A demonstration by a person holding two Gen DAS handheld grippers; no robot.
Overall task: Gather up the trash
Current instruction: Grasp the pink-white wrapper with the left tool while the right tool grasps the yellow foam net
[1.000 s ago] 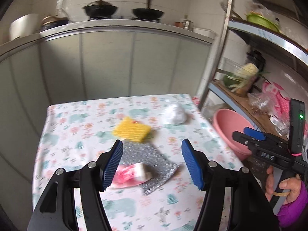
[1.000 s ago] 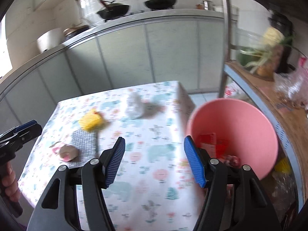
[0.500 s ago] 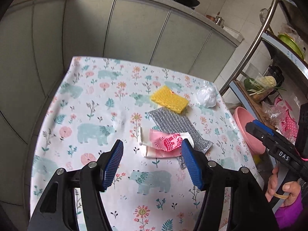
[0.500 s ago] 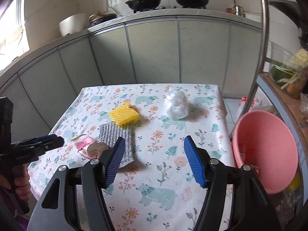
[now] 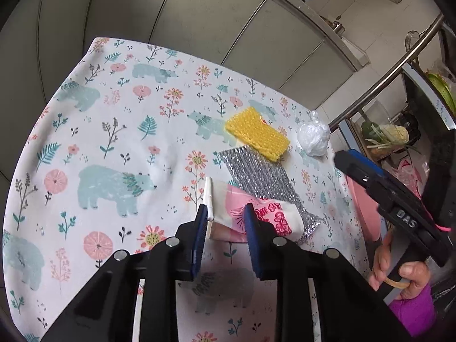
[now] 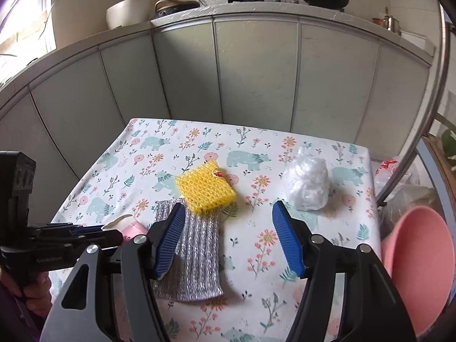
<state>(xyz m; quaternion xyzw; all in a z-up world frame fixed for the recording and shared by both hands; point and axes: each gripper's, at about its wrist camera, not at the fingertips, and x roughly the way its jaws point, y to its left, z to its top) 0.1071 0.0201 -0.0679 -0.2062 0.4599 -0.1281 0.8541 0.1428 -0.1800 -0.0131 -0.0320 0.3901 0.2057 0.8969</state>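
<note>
A pink and white paper wrapper [image 5: 228,199] lies on the flowered tablecloth [image 5: 114,142], partly over a silver scouring cloth [image 5: 262,176]. My left gripper [image 5: 225,219] is closing, with the wrapper's left end between its blue pads; I cannot see the pads pressing it. The right wrist view shows the wrapper [image 6: 131,225] as a small edge beside the left gripper [image 6: 111,233]. My right gripper [image 6: 228,206] hangs open and empty over the table, between the silver cloth [image 6: 196,256] and a crumpled white plastic bag [image 6: 307,188]. A yellow sponge [image 6: 205,189] lies behind the cloth.
A pink basin [image 6: 419,270] stands off the table's right edge, below a shelf rack with a steel post [image 6: 413,142]. Grey cabinets with pans on top close off the far side. A hand in a purple sleeve [image 5: 410,273] holds the right gripper [image 5: 344,156].
The left gripper has come down and forward over the wrapper, and its jaws have narrowed around its left end. The right gripper has swung left from the pink basin to over the table.
</note>
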